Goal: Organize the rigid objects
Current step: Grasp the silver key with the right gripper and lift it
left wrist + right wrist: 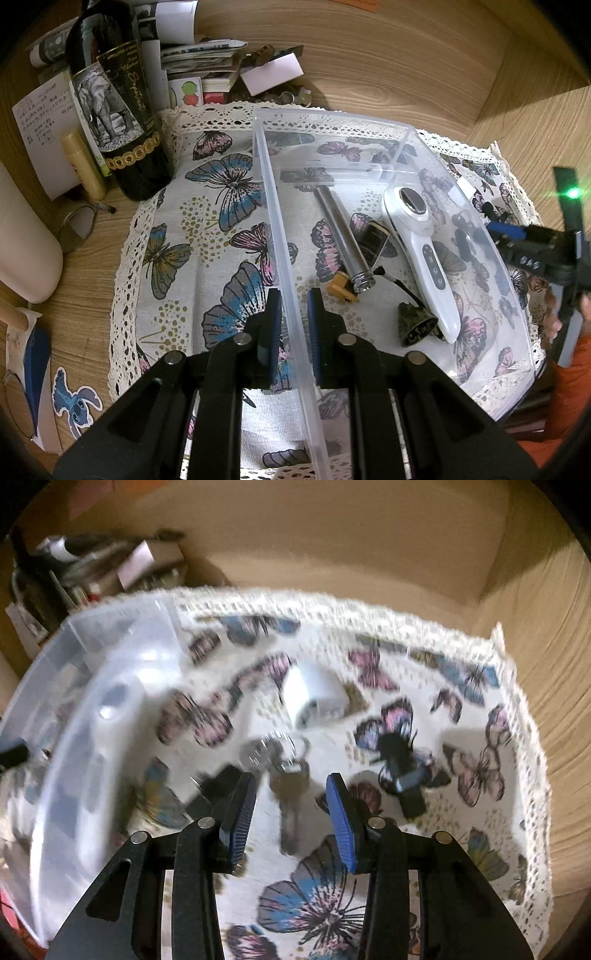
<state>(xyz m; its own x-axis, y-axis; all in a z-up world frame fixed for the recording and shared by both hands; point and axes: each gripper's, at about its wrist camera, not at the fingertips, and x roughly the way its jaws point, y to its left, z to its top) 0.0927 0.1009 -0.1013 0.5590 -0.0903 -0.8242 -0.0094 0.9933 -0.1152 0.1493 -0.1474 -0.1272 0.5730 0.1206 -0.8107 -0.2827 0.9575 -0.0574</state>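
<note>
A clear plastic bin (369, 122) stands on a butterfly-print cloth (207, 229). In it lie a white handheld device (424, 251), a metal tube (343, 240), a small dark box (375, 240), an orange piece (341, 288) and a dark bell-shaped part (415, 325). My left gripper (295, 314) straddles the bin's near wall, its jaws close to the wall on each side. My right gripper (291, 801) is open above a bunch of keys (288, 771) on the cloth (461, 775); this view is blurred. It also shows in the left wrist view (517, 236), outside the bin's right wall.
A wine bottle (118, 110), a yellow tube (83, 162), papers (40, 122) and stacked clutter (221, 66) stand at the back left. A white block (314, 690) and a black clip (402, 771) lie on the cloth beyond the keys. The bin (92, 709) is at the left there.
</note>
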